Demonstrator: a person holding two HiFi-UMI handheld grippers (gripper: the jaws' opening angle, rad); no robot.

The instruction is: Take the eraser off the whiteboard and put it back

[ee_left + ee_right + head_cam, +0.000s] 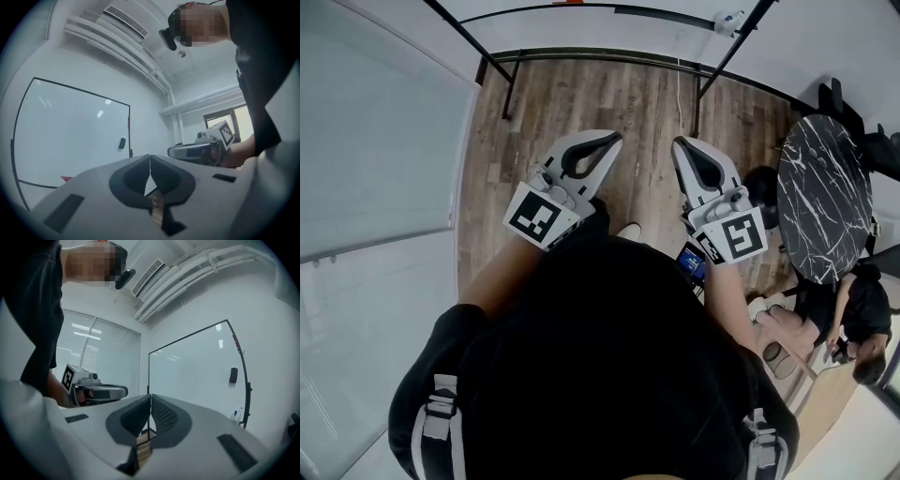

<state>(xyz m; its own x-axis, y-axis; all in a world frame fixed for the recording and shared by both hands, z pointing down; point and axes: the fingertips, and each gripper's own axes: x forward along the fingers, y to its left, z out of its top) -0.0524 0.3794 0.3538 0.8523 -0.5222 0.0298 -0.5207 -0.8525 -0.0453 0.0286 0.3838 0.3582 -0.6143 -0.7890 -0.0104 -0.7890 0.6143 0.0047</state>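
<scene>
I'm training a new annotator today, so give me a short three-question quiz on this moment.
1. True or false: the small black rectangular eraser sits on the black-framed whiteboard, not in a gripper.
2. The left gripper is: A) shut and empty, B) shut on the eraser, C) wide open.
3. Fill in: in the head view, the round black marble-patterned table stands at the picture's ____ side.
Key: 1 true; 2 A; 3 right.
</scene>
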